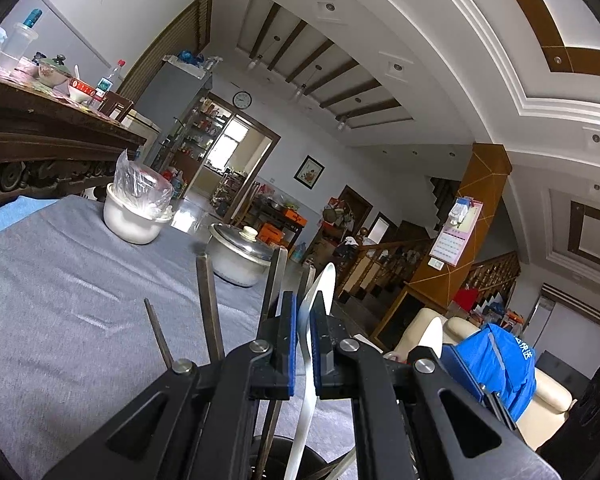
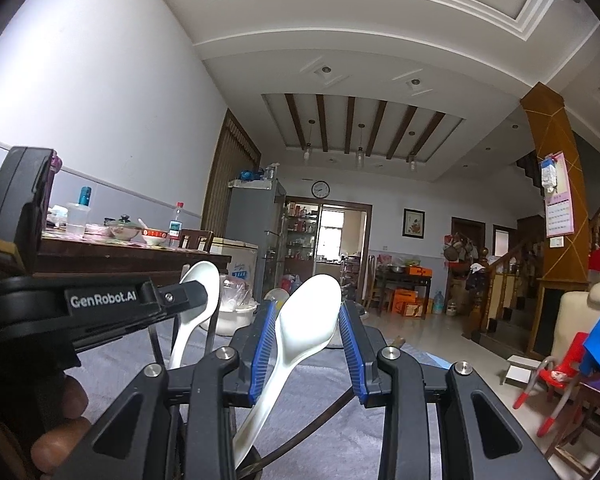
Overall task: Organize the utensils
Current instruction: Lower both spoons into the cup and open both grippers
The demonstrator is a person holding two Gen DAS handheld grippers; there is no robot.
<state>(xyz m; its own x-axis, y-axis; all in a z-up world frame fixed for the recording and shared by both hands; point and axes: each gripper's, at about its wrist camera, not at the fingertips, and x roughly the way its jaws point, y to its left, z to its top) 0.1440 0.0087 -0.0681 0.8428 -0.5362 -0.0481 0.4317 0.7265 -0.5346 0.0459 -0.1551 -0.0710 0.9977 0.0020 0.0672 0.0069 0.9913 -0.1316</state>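
The white spoon stands between the pads of the right gripper, bowl up toward 12 o'clock, handle running down to 7 o'clock into a dark holder below. The right jaws press its bowl on both sides. At 9 o'clock, the left gripper is clamped tight on a second spoon, also upright. Each hand is nearest its own spoon.

Soft daylight, sharp focus, fisheye-bent edges
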